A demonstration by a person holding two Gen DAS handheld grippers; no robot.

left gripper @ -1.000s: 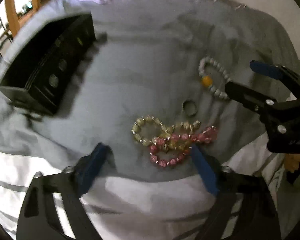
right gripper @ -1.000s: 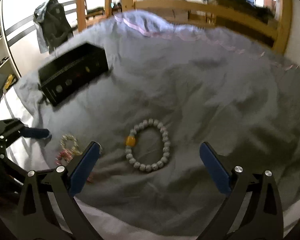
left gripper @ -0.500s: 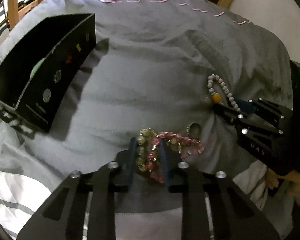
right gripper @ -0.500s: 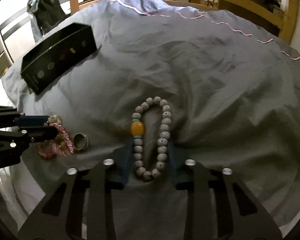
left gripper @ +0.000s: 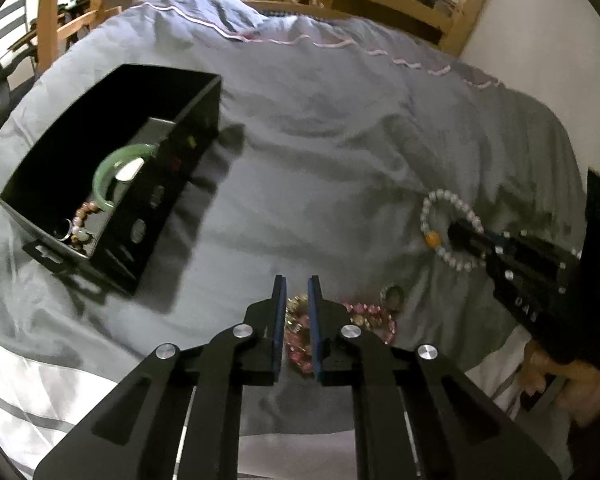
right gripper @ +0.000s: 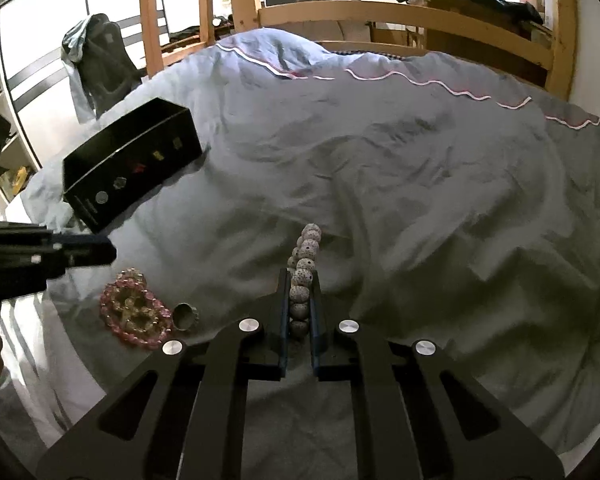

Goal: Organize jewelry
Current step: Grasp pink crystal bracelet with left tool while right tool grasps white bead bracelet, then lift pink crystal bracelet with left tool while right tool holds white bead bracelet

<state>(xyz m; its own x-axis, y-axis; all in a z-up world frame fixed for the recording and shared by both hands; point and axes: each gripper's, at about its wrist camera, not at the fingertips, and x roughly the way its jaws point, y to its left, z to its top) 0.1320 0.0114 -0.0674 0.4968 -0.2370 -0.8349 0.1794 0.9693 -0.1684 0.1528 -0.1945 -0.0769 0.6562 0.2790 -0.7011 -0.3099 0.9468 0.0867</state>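
Pink and yellow bead bracelets [right gripper: 134, 312] lie tangled on the grey duvet, with a small ring [right gripper: 186, 316] beside them. My left gripper [left gripper: 297, 280] is shut just above them. The bracelets [left gripper: 296, 336] show through the slit between its pads. From the right wrist view the left gripper [right gripper: 100, 250] hangs clear of the heap. My right gripper [right gripper: 301, 274] is shut on the white bead bracelet [right gripper: 310, 240], squeezed into a narrow column. In the left wrist view the right gripper [left gripper: 456, 232] sits over that bracelet's loop [left gripper: 430, 216], beside its orange bead.
An open black box [left gripper: 140, 216] stands on the duvet at the left, holding a green bangle [left gripper: 112, 176] and a beaded bracelet [left gripper: 82, 216]. A wooden bed frame [right gripper: 380, 12] runs behind. A person's hand [left gripper: 560, 372] holds the right gripper.
Both grippers went from wide open to shut. The right one closed on the white bracelet and squeezed it flat. The left one closed over the pink and yellow bracelets and rose.
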